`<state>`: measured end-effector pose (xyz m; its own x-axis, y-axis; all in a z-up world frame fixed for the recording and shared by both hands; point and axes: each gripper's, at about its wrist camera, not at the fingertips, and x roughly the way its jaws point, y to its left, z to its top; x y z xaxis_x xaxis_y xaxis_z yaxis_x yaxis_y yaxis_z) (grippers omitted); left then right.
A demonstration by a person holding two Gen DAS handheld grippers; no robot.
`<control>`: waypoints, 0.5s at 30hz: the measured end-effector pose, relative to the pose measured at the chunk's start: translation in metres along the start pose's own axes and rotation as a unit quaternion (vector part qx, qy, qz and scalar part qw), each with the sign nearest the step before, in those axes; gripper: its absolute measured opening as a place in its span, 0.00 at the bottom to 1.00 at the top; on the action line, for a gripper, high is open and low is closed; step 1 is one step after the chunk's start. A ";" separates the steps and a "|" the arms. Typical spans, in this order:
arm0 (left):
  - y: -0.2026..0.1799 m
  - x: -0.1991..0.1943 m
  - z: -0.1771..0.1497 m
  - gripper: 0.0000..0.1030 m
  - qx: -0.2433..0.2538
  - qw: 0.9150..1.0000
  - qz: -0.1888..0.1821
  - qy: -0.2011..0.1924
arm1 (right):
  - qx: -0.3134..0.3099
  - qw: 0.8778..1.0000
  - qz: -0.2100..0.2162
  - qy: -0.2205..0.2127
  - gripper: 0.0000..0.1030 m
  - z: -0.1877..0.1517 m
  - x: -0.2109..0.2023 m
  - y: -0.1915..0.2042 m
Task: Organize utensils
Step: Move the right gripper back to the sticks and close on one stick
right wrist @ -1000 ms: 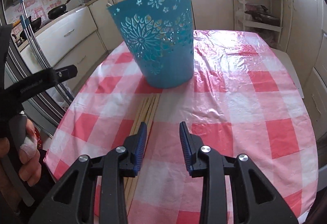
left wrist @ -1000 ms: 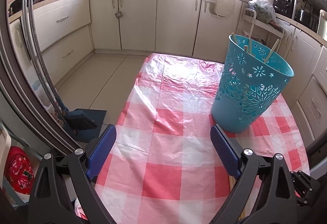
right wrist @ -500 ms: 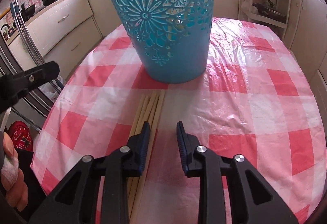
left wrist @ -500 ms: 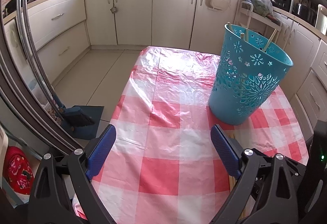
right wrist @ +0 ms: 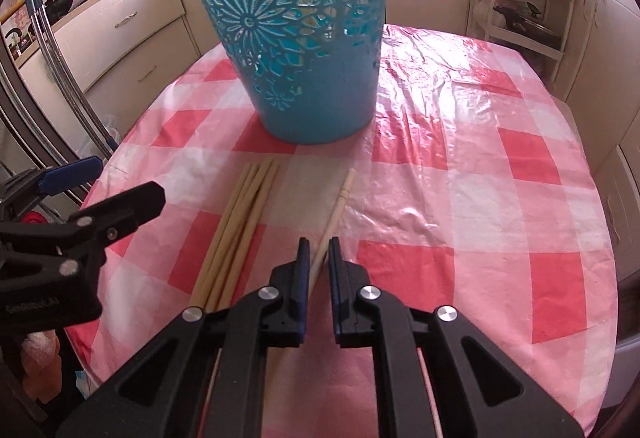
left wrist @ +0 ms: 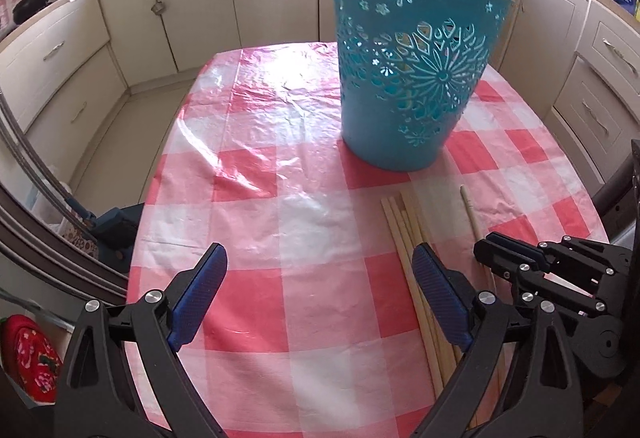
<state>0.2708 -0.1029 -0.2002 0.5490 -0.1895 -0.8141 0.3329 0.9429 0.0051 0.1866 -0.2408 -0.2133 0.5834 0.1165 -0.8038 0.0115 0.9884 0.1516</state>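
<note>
Left tongs (left wrist: 320, 278) — spread wide, empty, low over the table (left wrist: 256, 302). Bundle of chopsticks (right wrist: 236, 234) lies just left of the right tongs (right wrist: 318, 262), which pinch a single chopstick (right wrist: 338, 206). Lift it level, tip-first over the rim. Teal basket (right wrist: 304, 50) — a few sticks already inside.

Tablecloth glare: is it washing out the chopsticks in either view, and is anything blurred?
Left wrist view: glare sits on the tablecloth left of the blue basket; the chopsticks stay clear of it. Right wrist view: shine lies right of the basket, and the single chopstick between the right tongs reads fine. Both views bend at the edges; the lower foreground is soft.
</note>
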 end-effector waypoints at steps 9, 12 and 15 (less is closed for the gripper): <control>0.004 0.026 -0.002 0.87 -0.033 0.998 -0.014 0.047 | 0.023 0.999 0.022 -0.004 0.10 -0.002 -0.001 -0.008; 0.003 0.030 -0.003 0.87 -0.038 0.998 -0.018 0.052 | 0.027 0.999 0.026 -0.006 0.10 -0.002 -0.001 -0.010; -0.001 0.032 -0.002 0.87 -0.034 0.998 -0.020 0.055 | 0.032 0.999 0.029 -0.008 0.10 -0.002 -0.001 -0.012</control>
<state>0.2862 -0.1089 -0.2277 0.4468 -0.1995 -0.8721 0.2983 0.9522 -0.0650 0.1842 -0.2531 -0.2151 0.5969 0.1710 -0.7839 0.0292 0.9717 0.2343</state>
